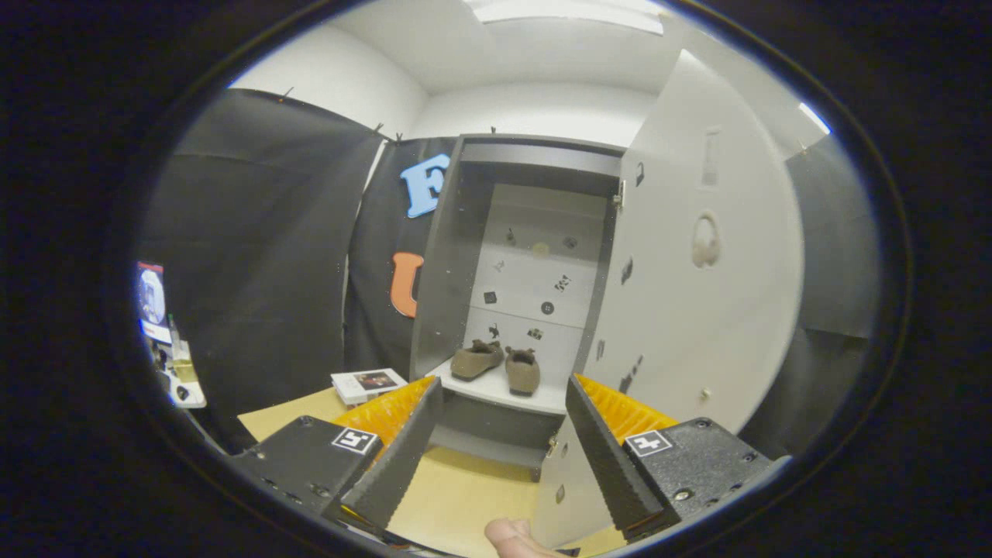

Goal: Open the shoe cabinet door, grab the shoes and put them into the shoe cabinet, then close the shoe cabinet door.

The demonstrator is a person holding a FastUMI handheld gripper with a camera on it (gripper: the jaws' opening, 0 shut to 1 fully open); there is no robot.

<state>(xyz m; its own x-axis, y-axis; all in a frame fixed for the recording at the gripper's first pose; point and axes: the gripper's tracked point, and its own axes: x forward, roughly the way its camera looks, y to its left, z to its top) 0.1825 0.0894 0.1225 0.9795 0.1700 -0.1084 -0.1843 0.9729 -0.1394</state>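
Your gripper (pixel 496 434) has its jaws spread wide with nothing held between them. Beyond the jaws, the shoe cabinet (pixel 453 256) stands with its door (pixel 697 310) swung open to the right. The pair of brown shoes (pixel 497 364) sits side by side on the cabinet's white shelf (pixel 504 391). A small book (pixel 368 384) lies on the floor left of the cabinet.

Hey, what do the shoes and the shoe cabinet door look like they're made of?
Shoes: probably brown suede or felt, matte and fuzzy-looking. Shoe cabinet door, swung open: likely painted or laminated board, smooth light surface with a faint sheen. The open gripper holds nothing.
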